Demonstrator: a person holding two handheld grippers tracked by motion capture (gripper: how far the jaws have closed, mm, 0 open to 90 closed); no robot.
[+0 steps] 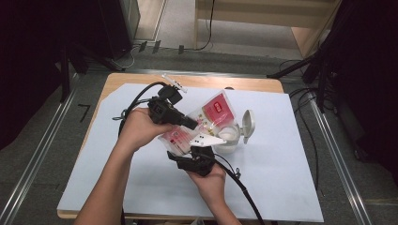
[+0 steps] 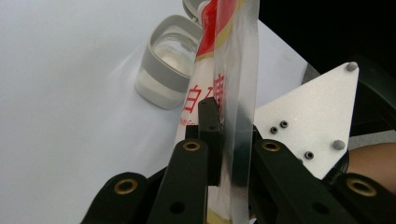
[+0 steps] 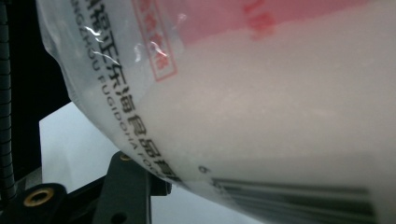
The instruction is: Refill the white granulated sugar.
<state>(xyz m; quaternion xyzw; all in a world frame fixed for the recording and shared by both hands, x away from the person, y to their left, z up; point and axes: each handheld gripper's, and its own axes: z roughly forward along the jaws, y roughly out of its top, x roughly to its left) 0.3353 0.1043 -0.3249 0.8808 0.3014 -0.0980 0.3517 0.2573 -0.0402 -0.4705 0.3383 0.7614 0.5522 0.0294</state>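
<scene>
The wide white sheet (image 1: 281,159) over the wooden table carries everything I am working on. Above its middle I hold a clear plastic bag with red print and white granules inside (image 1: 206,123), lifted off the sheet and tilted, its far end leaning over the container. My left tongs (image 1: 191,124) are clamped narrow on the flat sealed edge of that bag; in the left gripper view the film (image 2: 236,93) runs straight up between the two black jaws. My right tongs (image 1: 199,151) come in from below and grip the full lower part of the bag, jaws about halfway closed around the bulge; the right gripper view looks right up against the granules behind black lettering (image 3: 261,116).

Just beside the bag stands a small grey-banded clear square container (image 1: 228,139), upright, with its white lid (image 1: 247,125) flipped open to the side. In the left gripper view its inside (image 2: 170,56) already looks partly filled with white grains.

I judge the pouring to be under way: the bag is up and aimed, and some of it is in. What remains is finishing the pour, setting the bag down, and shutting the lid.
</scene>
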